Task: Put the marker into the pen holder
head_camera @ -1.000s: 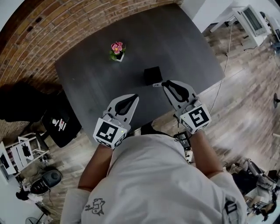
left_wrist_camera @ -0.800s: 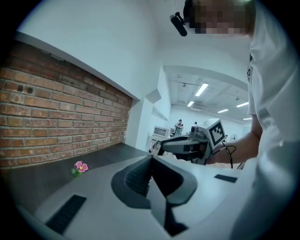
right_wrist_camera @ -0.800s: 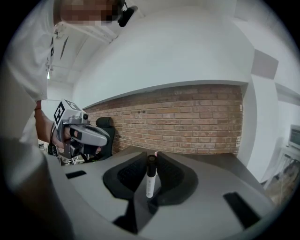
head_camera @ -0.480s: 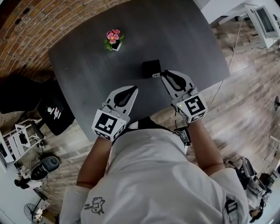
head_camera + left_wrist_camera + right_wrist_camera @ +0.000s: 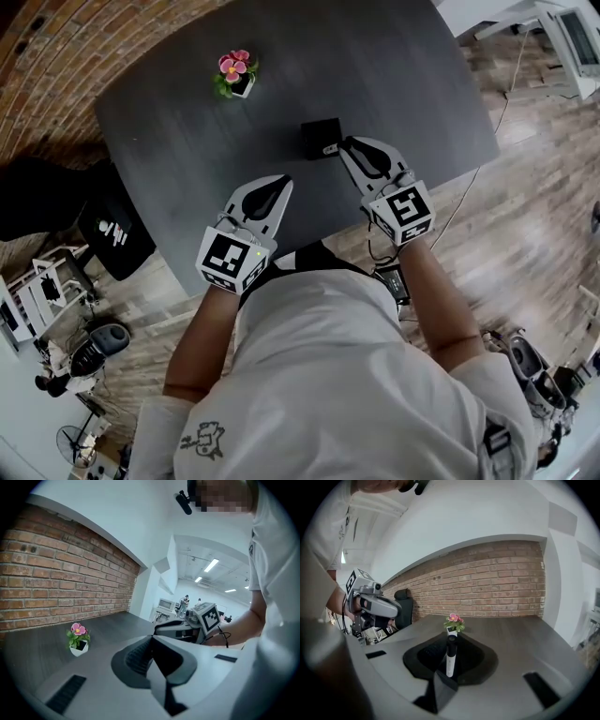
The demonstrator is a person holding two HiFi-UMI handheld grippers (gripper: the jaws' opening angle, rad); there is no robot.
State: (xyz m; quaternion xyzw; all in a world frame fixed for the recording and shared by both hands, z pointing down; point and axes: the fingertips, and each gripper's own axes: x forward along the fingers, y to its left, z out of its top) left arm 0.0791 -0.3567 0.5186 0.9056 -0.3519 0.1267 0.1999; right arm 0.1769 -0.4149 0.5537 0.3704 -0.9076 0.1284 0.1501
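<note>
A: Head view first. Your right gripper (image 5: pixel 347 146) reaches over the dark table (image 5: pixel 187 141) with its tips just beside the near right corner of the black pen holder (image 5: pixel 320 137).

B: The pale end of the marker (image 5: pixel 330 149) pokes out past those tips, level with the holder's near edge. I cannot tell whether it touches the holder.

A: Your left gripper (image 5: pixel 283 181) hangs over the table's near edge, left of the holder and well apart from it. A flower pot (image 5: pixel 232 75) stands farther off, to the far left.

B: Now the left gripper view. Your left gripper (image 5: pixel 151 637) has its 2 jaws pressed together with nothing between them. The flower pot (image 5: pixel 78 640) sits to the left in front of the brick wall (image 5: pixel 56 578), and your right gripper (image 5: pixel 187 625) shows at the right.

A: Last, the right gripper view. The 2 jaws of your right gripper (image 5: pixel 451 639) are clamped on the marker (image 5: pixel 450 662), which stands upright between them, dark cap up and white barrel below.

B: The flower pot (image 5: pixel 453 623) lines up right behind the cap, farther away on the table (image 5: pixel 511 630). Your left gripper (image 5: pixel 370 603) is at the left, with a black chair (image 5: pixel 404 606) beyond it by the brick wall (image 5: pixel 497 578).
</note>
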